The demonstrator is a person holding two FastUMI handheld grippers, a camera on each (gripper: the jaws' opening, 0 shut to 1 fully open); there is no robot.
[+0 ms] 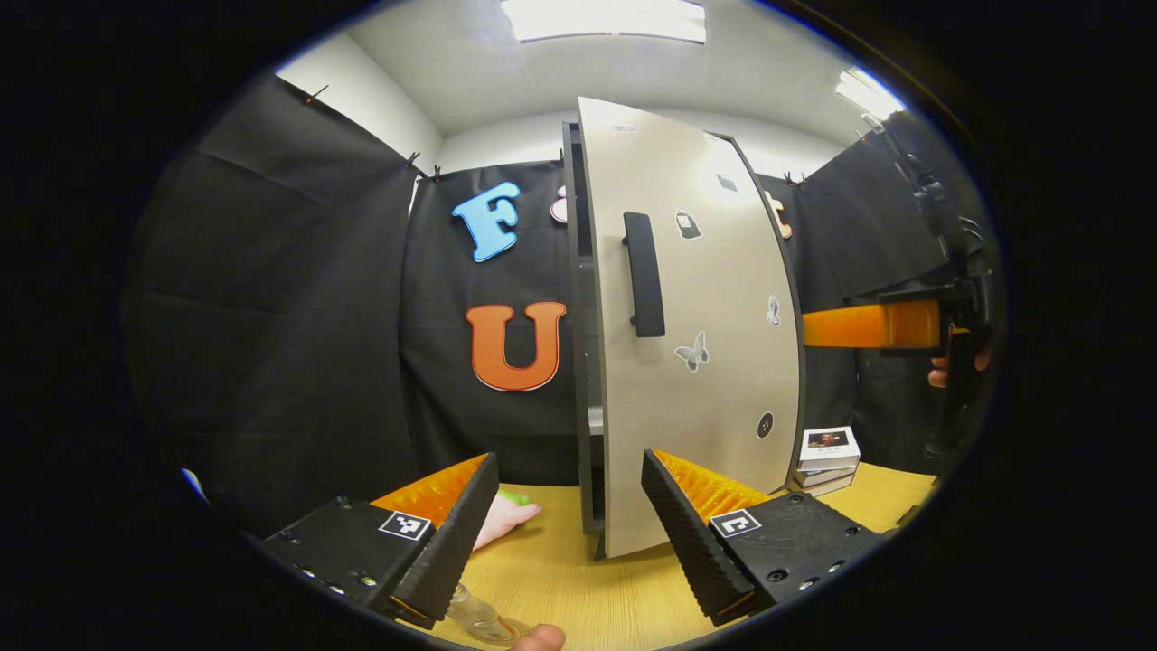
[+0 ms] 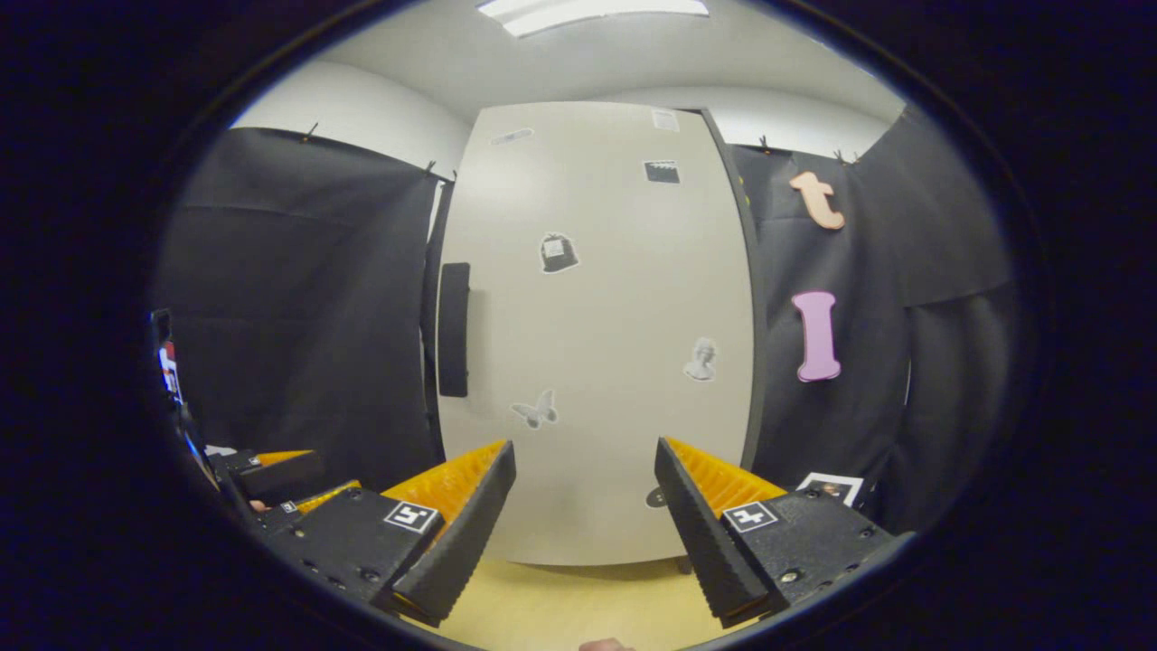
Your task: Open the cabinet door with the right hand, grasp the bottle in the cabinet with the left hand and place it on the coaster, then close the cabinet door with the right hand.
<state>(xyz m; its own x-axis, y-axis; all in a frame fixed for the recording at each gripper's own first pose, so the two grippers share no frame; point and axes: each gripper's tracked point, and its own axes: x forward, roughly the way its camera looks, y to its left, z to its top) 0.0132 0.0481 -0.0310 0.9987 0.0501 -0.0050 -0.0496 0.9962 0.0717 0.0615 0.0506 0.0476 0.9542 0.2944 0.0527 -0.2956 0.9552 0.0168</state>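
In the left gripper view, the cabinet door stands slightly ajar; the bottle lies below the left hand-held gripper, fingers apart, at the tabletop's near edge. The right hand-held gripper, fingers apart, faces the door.

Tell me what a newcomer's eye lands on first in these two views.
The tall pale cabinet door with its dark vertical handle and small stickers stands at the middle of the right gripper view; in the left gripper view it hangs slightly ajar. Both grippers are open: the left gripper above the wooden table, the right gripper facing the door.
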